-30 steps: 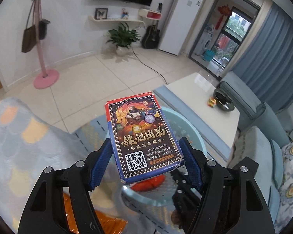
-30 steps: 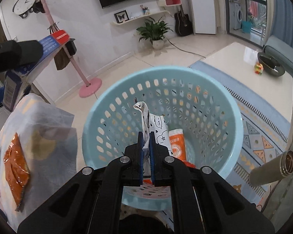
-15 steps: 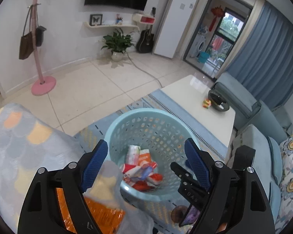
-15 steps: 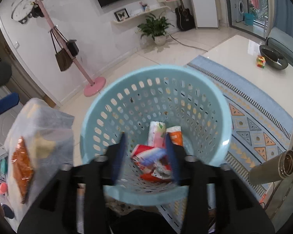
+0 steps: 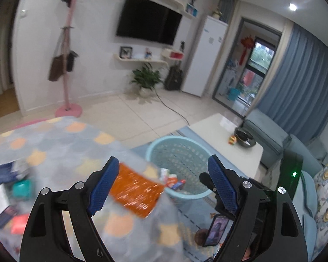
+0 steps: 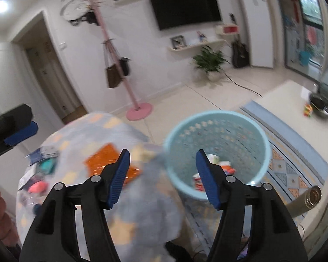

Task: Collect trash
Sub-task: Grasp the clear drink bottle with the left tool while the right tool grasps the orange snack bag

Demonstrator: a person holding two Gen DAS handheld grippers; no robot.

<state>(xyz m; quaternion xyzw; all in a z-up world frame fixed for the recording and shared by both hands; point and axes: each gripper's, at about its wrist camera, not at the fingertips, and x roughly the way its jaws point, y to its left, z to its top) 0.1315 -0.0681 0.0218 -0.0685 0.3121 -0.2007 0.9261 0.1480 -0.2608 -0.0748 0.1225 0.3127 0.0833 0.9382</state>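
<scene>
A light blue perforated basket stands on the floor by the table corner, with several wrappers lying in its bottom. An orange wrapper lies on the patterned tablecloth near the edge. My left gripper hangs above the table edge and basket, its jaws opening with nothing between them. My right gripper hovers between wrapper and basket, jaws also opening and empty. The left gripper's blue pad shows at the far left of the right wrist view.
Small items lie on the table's left part: a blue packet, a teal object, a pink one. A white coffee table with a dark bowl stands behind the basket. A pink coat stand is beyond; a phone below.
The left gripper dropped the card box and the right gripper released its wrapper into the basket. Both jaws spread, and both grippers rose and drew back toward the table.
</scene>
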